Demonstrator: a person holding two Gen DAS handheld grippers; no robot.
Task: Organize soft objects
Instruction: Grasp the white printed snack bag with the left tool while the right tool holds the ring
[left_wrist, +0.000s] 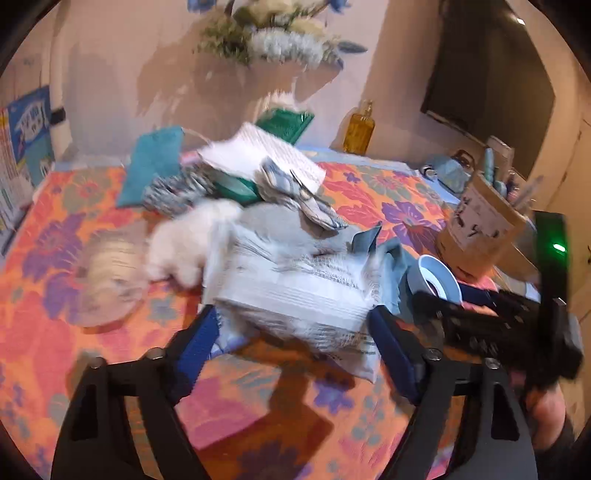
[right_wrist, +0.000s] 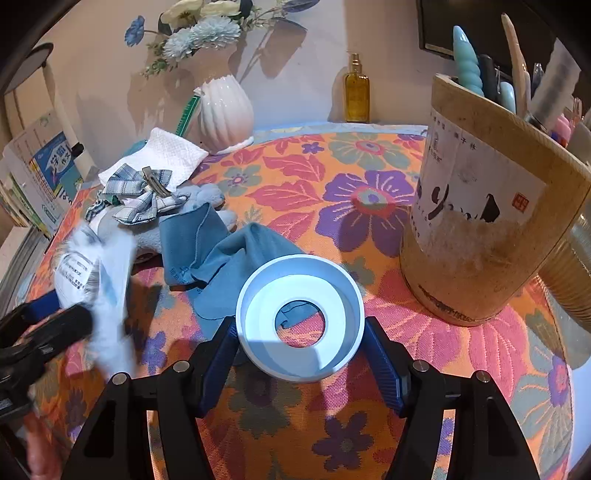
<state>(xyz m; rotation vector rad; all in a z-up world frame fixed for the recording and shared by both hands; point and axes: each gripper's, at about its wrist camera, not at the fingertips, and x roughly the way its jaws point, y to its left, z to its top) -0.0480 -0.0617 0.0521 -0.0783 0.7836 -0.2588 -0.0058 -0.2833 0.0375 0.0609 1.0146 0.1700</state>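
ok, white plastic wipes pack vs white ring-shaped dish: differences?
The soft white plastic wipes pack is crumpled, printed and lifted off the cloth; the rigid white ring-shaped dish is smooth, plain and holed. Shared: white, each between one gripper's blue fingers.

1. The white packet (left_wrist: 295, 295) is showing smeared print in the left wrist view; its text is staying unreadable.
2. A fluffy white thing (left_wrist: 188, 243) beside it is blurring into a shapeless patch.
3. The flowers (left_wrist: 273, 33) are running off the top edge.
4. The blue cloth (right_wrist: 236, 258) is lying partly hidden under the white ring (right_wrist: 300, 318).
5. The holder (right_wrist: 491, 206) is getting cropped at the right edge.
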